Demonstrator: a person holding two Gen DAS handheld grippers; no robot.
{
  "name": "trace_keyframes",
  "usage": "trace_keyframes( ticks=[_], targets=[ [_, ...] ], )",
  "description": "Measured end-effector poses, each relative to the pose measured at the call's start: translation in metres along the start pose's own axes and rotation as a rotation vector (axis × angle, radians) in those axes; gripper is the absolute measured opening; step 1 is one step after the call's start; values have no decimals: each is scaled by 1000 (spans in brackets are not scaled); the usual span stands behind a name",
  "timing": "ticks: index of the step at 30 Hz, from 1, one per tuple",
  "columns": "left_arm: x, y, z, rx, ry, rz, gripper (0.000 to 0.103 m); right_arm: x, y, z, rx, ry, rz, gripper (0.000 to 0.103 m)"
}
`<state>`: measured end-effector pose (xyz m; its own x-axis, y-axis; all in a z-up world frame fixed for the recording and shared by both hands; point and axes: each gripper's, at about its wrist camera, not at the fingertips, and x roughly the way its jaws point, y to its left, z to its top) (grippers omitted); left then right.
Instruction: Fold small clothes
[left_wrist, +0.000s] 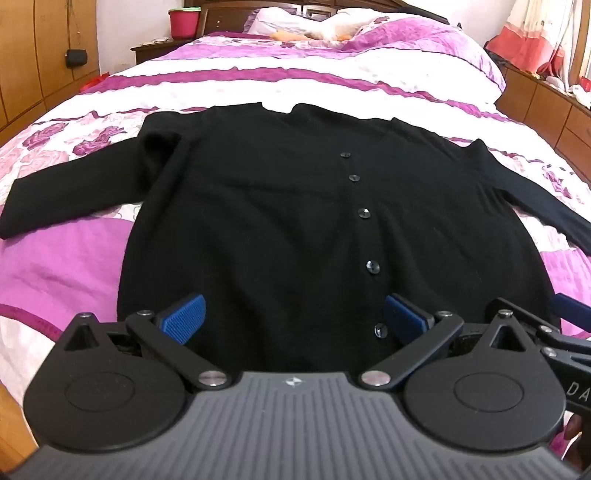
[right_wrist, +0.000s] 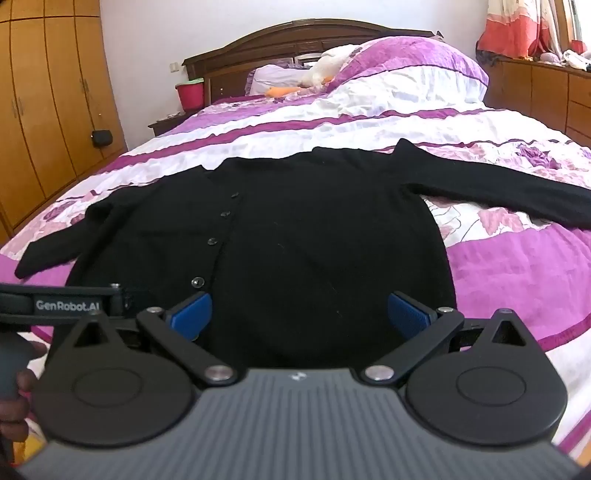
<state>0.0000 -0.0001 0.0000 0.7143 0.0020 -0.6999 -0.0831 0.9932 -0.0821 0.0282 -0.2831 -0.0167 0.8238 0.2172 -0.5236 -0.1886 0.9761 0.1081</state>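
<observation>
A black buttoned cardigan (left_wrist: 277, 206) lies flat and face up on the bed, sleeves spread out to both sides, hem nearest me. It also shows in the right wrist view (right_wrist: 314, 240). My left gripper (left_wrist: 293, 319) is open and empty, its blue pads (left_wrist: 184, 317) held just over the hem near the button row. My right gripper (right_wrist: 299, 317) is open and empty over the hem on the cardigan's right half. The left gripper's body (right_wrist: 62, 304) shows at the left edge of the right wrist view.
The bed has a pink, purple and white flowered quilt (left_wrist: 66, 273). Pillows and a soft toy (right_wrist: 325, 70) lie by the wooden headboard. A red bucket (right_wrist: 190, 92) stands on a nightstand. Wooden wardrobes (right_wrist: 48, 110) line the left; low cabinets (right_wrist: 554, 96) the right.
</observation>
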Motion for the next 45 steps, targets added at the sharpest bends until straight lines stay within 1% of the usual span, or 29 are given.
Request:
trace_keyframes(
  ticks=[4, 6, 10, 14, 40, 45],
  targets=[
    [2, -2, 0, -6, 2, 4, 103, -1, 1, -1, -9, 0, 5, 103],
    [-6, -2, -3, -4, 5, 5, 103, 0, 2, -1, -11, 1, 6, 103],
    [-1, -3, 1, -9, 0, 1, 103, 0, 1, -1, -8, 4, 6, 103],
    [1, -2, 1, -8, 10, 5, 103, 1, 1, -1, -6, 5, 7, 103],
    [4, 1, -3, -8, 8, -3, 103, 4, 2, -4, -8, 19, 13, 103],
    [4, 3, 3, 9, -17, -13, 103, 6, -2, 0, 0, 21, 15, 103]
  ],
)
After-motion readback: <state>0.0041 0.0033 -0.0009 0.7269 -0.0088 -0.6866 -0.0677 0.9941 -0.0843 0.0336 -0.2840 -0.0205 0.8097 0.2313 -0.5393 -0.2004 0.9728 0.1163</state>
